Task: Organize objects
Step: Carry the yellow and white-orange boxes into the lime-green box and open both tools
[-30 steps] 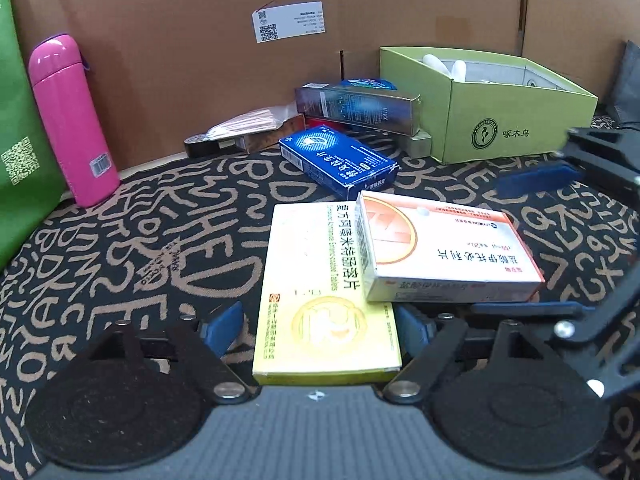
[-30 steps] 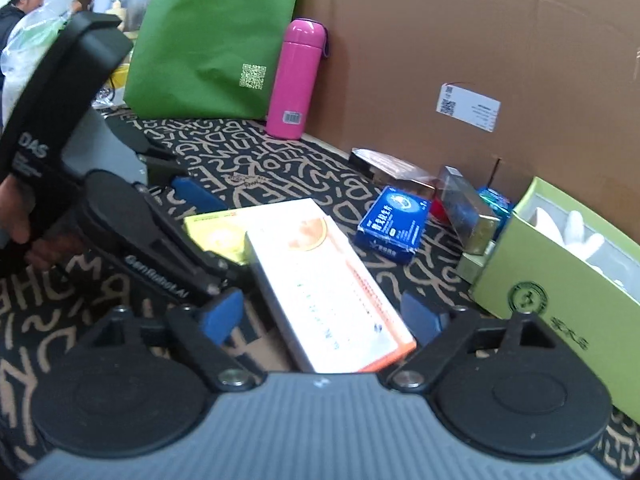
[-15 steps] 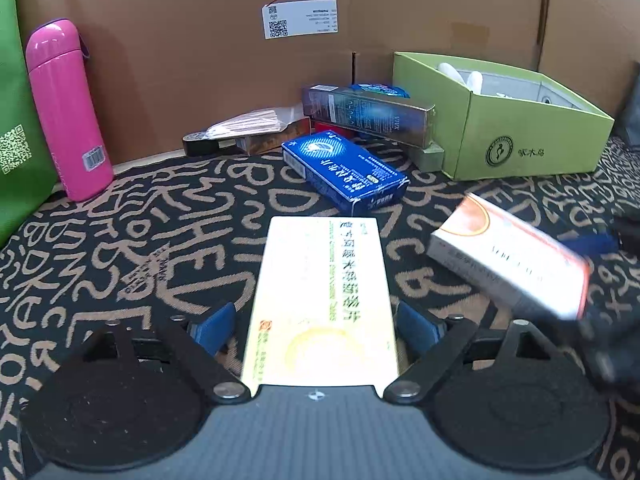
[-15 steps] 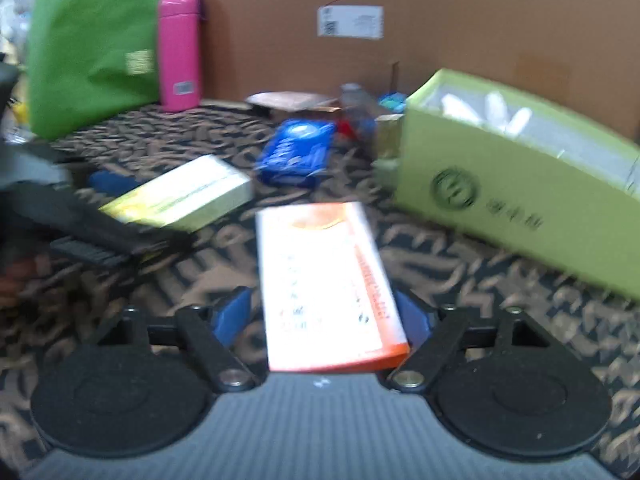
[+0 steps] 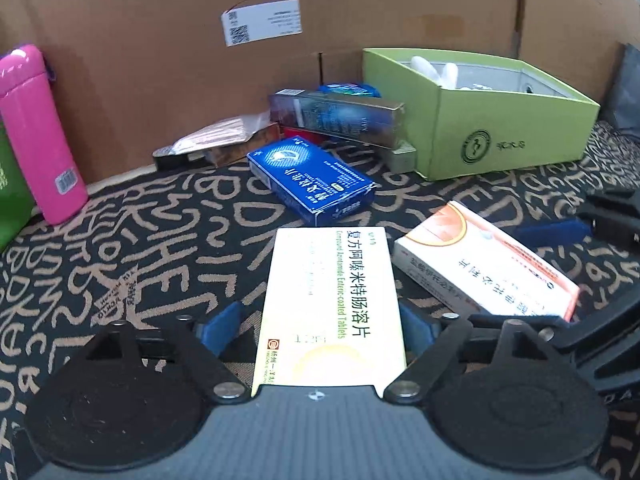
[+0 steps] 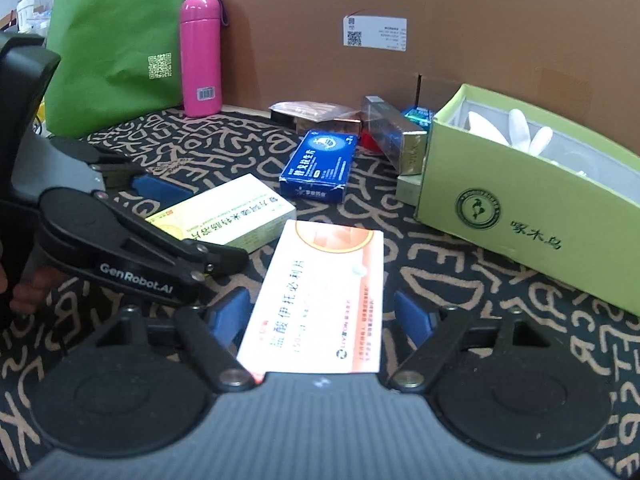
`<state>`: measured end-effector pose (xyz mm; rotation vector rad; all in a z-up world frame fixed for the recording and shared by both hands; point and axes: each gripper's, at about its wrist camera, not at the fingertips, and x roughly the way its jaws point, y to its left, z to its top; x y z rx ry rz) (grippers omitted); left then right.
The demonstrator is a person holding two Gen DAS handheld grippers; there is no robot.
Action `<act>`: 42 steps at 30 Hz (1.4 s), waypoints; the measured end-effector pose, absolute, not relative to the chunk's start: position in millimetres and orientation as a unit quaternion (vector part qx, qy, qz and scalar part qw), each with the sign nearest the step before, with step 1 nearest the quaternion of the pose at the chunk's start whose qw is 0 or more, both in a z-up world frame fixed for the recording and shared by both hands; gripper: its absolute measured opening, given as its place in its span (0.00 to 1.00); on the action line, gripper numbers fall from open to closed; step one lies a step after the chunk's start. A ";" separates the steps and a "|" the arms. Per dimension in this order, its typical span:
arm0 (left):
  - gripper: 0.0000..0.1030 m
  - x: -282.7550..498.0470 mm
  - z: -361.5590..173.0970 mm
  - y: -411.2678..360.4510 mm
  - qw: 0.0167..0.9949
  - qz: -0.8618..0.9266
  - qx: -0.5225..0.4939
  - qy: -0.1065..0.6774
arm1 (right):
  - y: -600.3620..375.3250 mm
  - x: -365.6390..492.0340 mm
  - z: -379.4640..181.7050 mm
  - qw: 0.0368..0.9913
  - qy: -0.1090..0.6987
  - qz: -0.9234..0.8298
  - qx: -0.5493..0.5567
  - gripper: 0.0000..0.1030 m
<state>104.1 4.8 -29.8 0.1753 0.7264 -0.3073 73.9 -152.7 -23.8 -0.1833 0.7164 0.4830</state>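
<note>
The left gripper (image 5: 328, 330) has a flat yellow and white cardboard pill box (image 5: 330, 304) between its blue fingers (image 5: 218, 328). The fingers sit close by the box's long sides, so it looks pinched, but I cannot tell for sure. The box fills the lower middle of the left view, and its long side points straight away from the gripper.

The right gripper (image 6: 324, 316) has a flat white and orange cardboard pill box (image 6: 320, 300) between its fingers the same way (there is a small gap showing on the right side, so I cannot tell if it is squeezed). It sits in the lower middle of the right view.

The open light green cardboard box (image 6: 528, 204) is at the right of that view. It lies ahead and to the right, nearer the right gripper. I think that box goes in first.
</note>
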 end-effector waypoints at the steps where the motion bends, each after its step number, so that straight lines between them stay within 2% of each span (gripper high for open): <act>1: 0.85 104.7 -30.1 5.3 0.920 -0.149 0.080 0.354 | -152.3 74.8 -25.3 0.904 0.349 0.233 -0.085 0.74; 4: 0.84 105.3 -30.9 3.0 0.921 -0.150 0.079 0.352 | -152.4 78.2 -31.5 0.903 0.354 0.231 -0.074 0.67; 6: 0.67 104.0 -29.1 1.5 0.919 -0.167 0.074 0.349 | -153.8 77.1 -31.8 0.906 0.349 0.231 -0.072 0.66; 7: 0.67 103.0 -27.5 -0.8 0.918 -0.170 0.077 0.351 | -154.3 76.2 -31.5 0.906 0.349 0.230 -0.071 0.66; 14: 0.66 95.7 -15.0 -10.8 0.911 -0.206 0.040 0.355 | -173.0 62.4 -23.1 0.912 0.342 0.218 -0.059 0.66; 26: 0.66 103.1 54.6 -65.0 0.922 -0.284 0.040 0.262 | -243.5 43.1 33.1 0.952 0.265 0.149 -0.036 0.66; 35: 0.66 169.2 84.9 -112.1 0.925 -0.284 0.005 0.254 | -290.0 85.9 68.4 0.975 0.207 0.077 -0.037 0.66; 42: 0.67 235.1 68.8 -138.4 0.924 -0.244 -0.017 0.293 | -322.0 153.4 60.5 0.976 0.215 0.027 -0.030 0.66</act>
